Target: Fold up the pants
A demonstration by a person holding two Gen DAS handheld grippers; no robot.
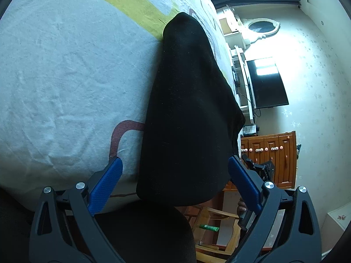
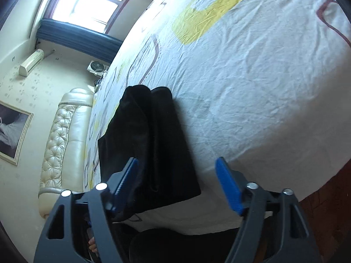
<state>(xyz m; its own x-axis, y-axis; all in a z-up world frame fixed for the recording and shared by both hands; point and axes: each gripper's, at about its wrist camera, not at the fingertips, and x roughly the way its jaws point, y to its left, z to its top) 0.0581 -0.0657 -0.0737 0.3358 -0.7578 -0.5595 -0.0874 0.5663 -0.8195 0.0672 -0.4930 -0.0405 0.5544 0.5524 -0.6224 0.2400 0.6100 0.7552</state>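
Left gripper (image 1: pixel 175 175): jaws spread wide, holding nothing; blue pads flank the near end of the pants.
Right gripper (image 2: pixel 176 175): jaws wide apart, empty, just above the cloth.
Black pants (image 1: pixel 188 109): folded into a long strip on the bed, running toward 12 o'clock.
Bedsheet (image 2: pixel 252 87): white, wrinkled, with a yellow patch toward 1 o'clock.
Headboard (image 2: pixel 59 135): cream, tufted, at 9 o'clock.

Black pants (image 1: pixel 188 114) lie folded lengthwise on the patterned bedsheet (image 1: pixel 65 76).

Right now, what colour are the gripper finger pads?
Blue pads on black frames; clearest in the left wrist view.
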